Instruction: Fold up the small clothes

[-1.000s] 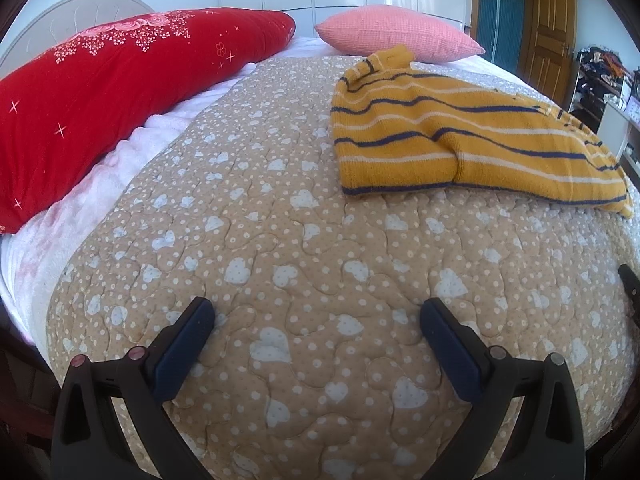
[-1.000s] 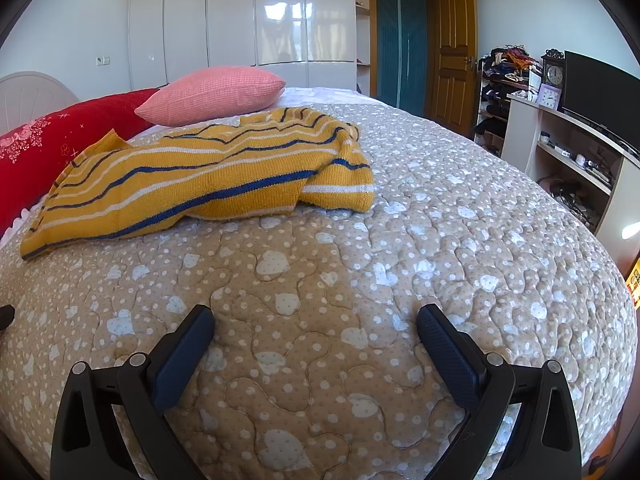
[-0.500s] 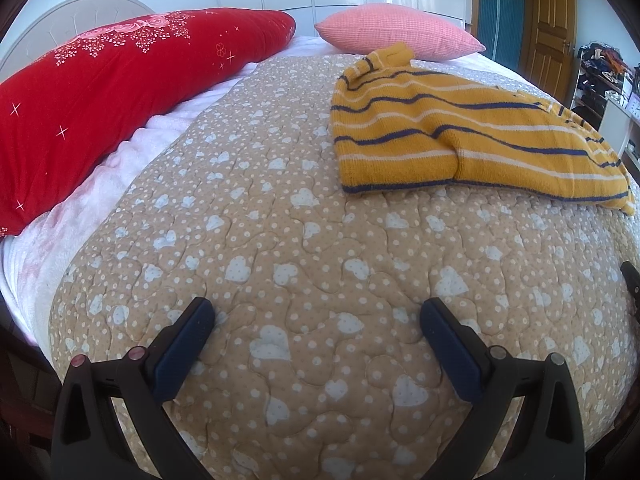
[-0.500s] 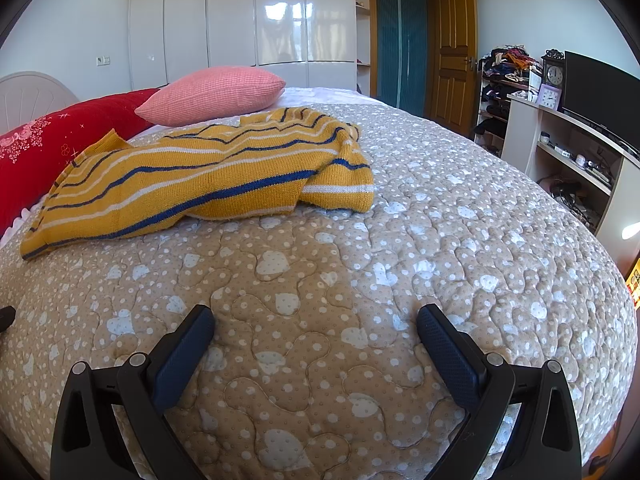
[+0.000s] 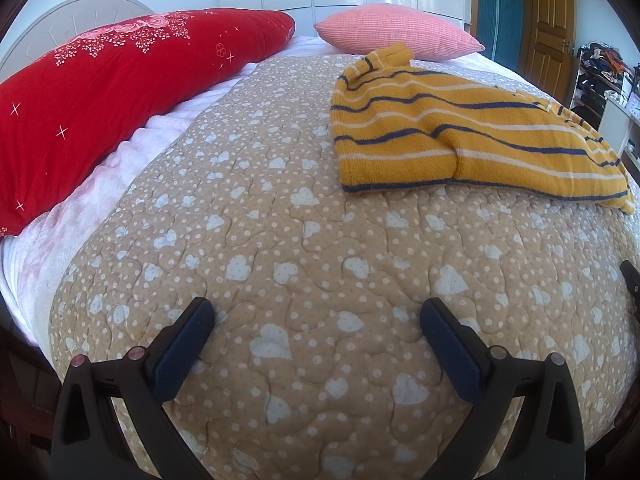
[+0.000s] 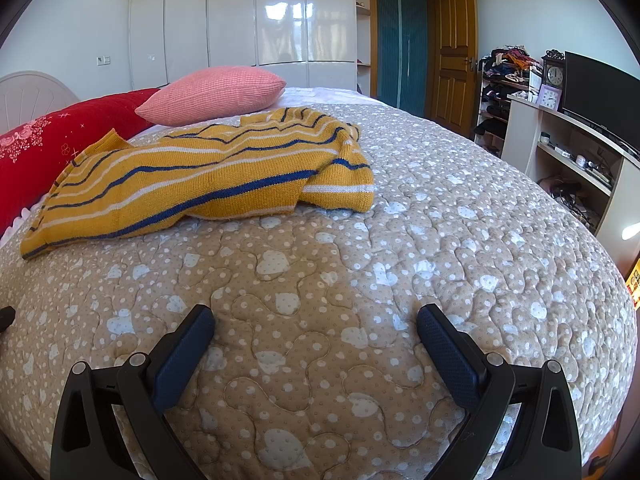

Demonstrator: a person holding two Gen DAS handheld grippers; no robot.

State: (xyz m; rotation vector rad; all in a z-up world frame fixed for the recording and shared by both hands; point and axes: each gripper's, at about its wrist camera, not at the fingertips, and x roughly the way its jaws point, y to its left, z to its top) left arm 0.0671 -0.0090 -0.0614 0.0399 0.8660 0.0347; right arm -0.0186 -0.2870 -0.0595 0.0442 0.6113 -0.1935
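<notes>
A small mustard-yellow knit sweater (image 5: 448, 136) with blue and white stripes lies loosely folded on the quilted bed cover, far from both grippers. In the right wrist view the sweater (image 6: 208, 176) spreads across the upper left of the bed. My left gripper (image 5: 316, 316) hangs open low over the near part of the quilt, nothing between its blue pads. My right gripper (image 6: 314, 320) is likewise open over bare quilt, well short of the sweater's hem.
A beige quilt (image 5: 280, 220) with white hearts covers the bed. A red pillow (image 5: 100, 92) and a pink pillow (image 6: 212, 94) lie at the head. A white shelf unit (image 6: 572, 152) with a screen stands to the right, a wooden door (image 6: 454, 64) beyond.
The left wrist view has shifted slightly, so the sweater sits a little higher and further left in it. Both grippers stay open and the sweater has not moved.
</notes>
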